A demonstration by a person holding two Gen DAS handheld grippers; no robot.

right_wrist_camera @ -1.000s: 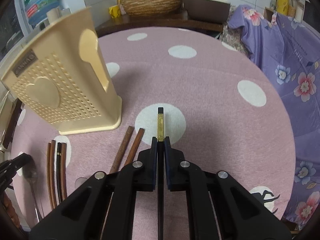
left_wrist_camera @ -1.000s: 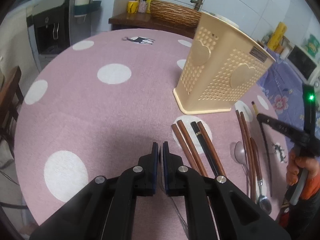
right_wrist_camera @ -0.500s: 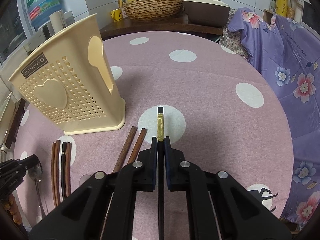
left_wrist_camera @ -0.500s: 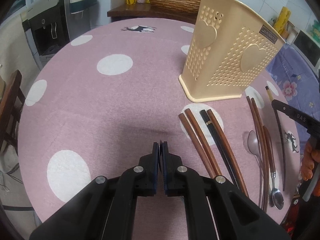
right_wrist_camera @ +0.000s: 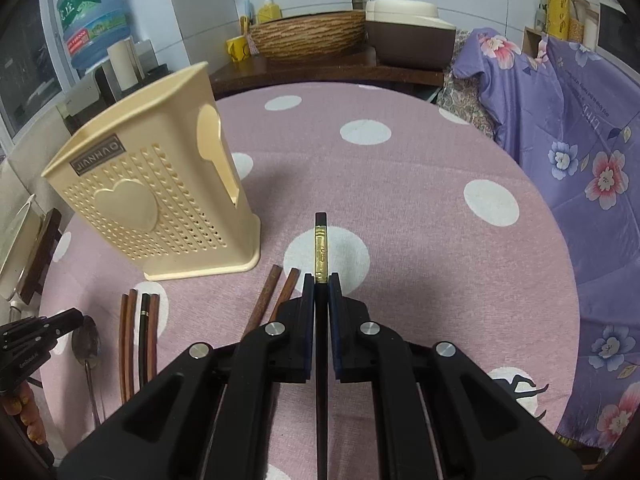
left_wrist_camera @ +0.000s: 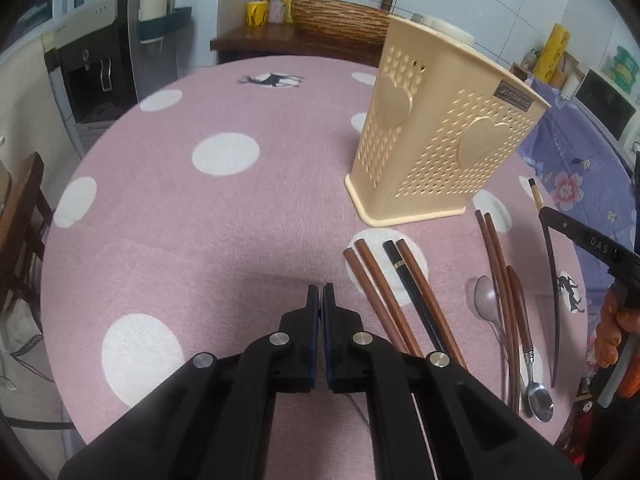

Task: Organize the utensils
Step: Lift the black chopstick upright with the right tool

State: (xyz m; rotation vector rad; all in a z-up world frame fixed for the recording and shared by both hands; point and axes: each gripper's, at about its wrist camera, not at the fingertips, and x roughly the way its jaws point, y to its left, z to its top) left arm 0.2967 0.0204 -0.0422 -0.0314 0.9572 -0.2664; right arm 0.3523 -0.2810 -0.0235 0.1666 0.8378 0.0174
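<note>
A black gold-banded chopstick (right_wrist_camera: 320, 248) is clamped in the right gripper (right_wrist_camera: 321, 280), right of the beige holder (right_wrist_camera: 160, 204), apparently for insertion. The left gripper (left_wrist_camera: 321, 294) is closed on nothing, near the loose chopsticks (left_wrist_camera: 396, 292).

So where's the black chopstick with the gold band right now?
The black chopstick is clamped in the right gripper, its gold-banded tip poking out over a white dot, right of the beige utensil holder.

Left of frame, right wrist view: dark nameplate reading "JIANHAO" on the perforated cream plastic utensil holder (right_wrist_camera: 156, 204). Right edge, left wrist view: "DAS" on the black tongs (left_wrist_camera: 536, 216).
</note>
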